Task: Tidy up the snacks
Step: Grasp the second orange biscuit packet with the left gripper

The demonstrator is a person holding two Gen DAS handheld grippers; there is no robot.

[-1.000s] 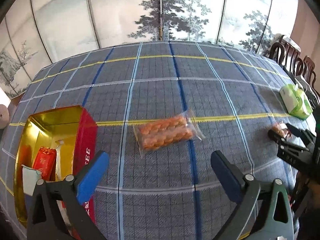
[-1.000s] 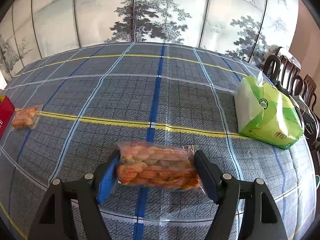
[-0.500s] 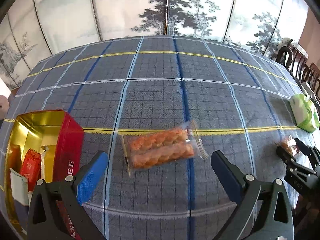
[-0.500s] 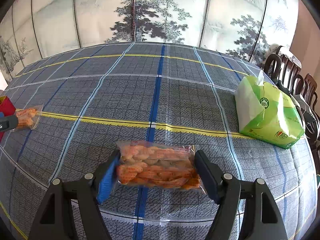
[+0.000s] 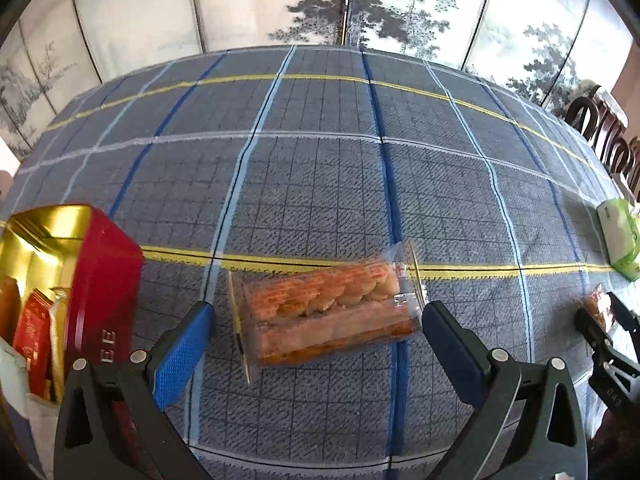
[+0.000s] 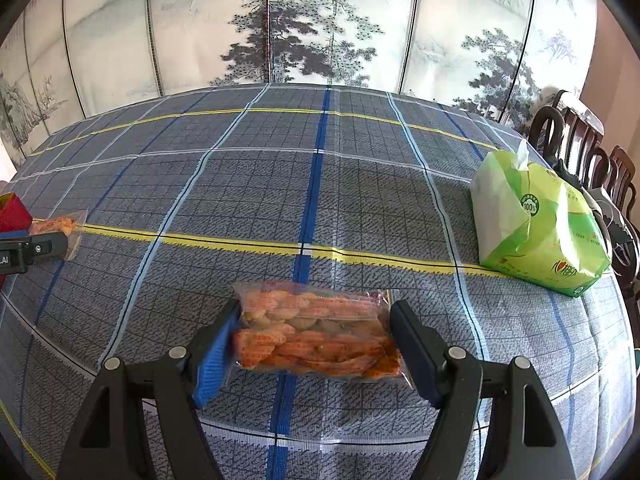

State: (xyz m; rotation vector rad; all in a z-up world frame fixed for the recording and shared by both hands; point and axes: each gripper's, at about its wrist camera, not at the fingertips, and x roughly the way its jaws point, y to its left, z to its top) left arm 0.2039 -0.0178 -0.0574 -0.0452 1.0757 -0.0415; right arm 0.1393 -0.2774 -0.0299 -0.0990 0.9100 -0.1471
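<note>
The left gripper (image 5: 316, 332) straddles one snack pack (image 5: 326, 316) on the plaid surface (image 5: 320, 184) with jaws released, while the right gripper (image 6: 312, 340) grasps another pack (image 6: 316, 334) (red tin (image 5: 100, 280) far left).

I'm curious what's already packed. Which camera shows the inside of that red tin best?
The left wrist view: the red tin stands open beside the left claw, gold lining and red packets visible. The right wrist view catches only its red corner at the edge.
</note>
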